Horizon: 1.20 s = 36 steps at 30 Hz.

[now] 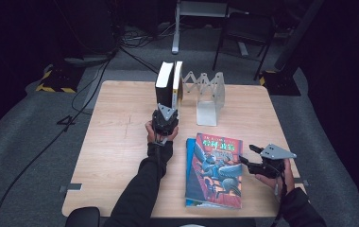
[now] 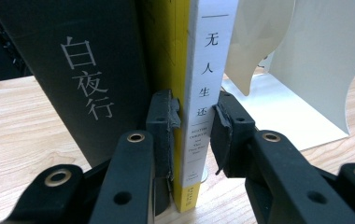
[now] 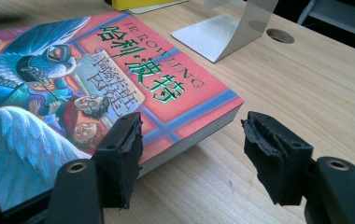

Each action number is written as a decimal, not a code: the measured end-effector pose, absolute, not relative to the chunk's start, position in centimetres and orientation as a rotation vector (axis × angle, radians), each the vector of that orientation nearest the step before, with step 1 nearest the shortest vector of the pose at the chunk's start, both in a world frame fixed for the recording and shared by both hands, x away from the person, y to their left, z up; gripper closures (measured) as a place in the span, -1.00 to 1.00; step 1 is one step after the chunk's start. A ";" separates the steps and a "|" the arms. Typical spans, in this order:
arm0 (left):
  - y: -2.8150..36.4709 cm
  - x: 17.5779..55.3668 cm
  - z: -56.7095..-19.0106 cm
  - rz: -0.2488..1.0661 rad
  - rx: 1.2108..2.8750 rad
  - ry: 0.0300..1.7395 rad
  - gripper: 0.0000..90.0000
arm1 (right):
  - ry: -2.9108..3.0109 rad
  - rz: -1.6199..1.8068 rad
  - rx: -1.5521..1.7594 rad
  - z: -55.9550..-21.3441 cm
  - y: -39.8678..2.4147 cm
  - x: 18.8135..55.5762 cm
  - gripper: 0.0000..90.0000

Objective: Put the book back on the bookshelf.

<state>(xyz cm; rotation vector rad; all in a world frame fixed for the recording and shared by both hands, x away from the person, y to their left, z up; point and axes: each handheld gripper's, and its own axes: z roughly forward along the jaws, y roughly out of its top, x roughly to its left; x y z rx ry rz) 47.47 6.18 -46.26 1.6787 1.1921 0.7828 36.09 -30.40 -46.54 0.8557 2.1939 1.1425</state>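
Left gripper (image 2: 196, 135) was clamped on the white-spined book (image 2: 203, 102), upright at the table's (image 1: 121, 142) far middle, between the black book (image 2: 91, 79) on its left and the white bookend (image 2: 306, 70) on its right. Right gripper (image 3: 192, 154) hung with jaws apart, nothing pinched, at the near-right corner of the flat red book (image 3: 119, 79). Risks: the narrow spine grip could slip or twist; pulling could tip the leaning black book; the right jaws could shove the red book instead of straddling it.

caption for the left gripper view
Left tool clamps a thin white-spined yellow book upright beside a thick black book.
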 end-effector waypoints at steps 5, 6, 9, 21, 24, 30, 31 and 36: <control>6.3 47.5 -46.2 0.771 1.686 1.185 0.56 | 2.194 1.144 0.856 -46.5 -30.4 36.1 -0.17; 6.3 47.6 -46.2 0.772 1.690 1.187 0.56 | 2.194 1.143 0.856 -46.5 -30.4 36.1 -0.17; 6.4 47.6 -46.1 0.771 1.700 1.180 0.56 | 2.192 1.138 0.851 -46.5 -30.4 36.1 -0.17; 6.8 46.1 -45.5 0.747 1.800 1.068 0.38 | 2.194 1.126 0.842 -46.3 -30.4 35.9 -0.17; 7.0 45.5 -45.4 0.726 1.849 1.017 0.34 | 2.197 1.118 0.832 -46.2 -30.3 35.7 -0.17; 7.1 44.3 -45.2 0.705 1.948 0.900 0.22 | 2.202 1.111 0.831 -46.1 -30.4 35.3 -0.17; 7.0 43.6 -45.2 0.701 1.988 0.853 0.21 | 2.201 1.112 0.832 -46.1 -30.4 35.3 -0.17; 7.1 42.3 -45.5 0.660 2.046 0.777 0.14 | 2.205 1.110 0.830 -46.0 -30.6 35.0 -0.18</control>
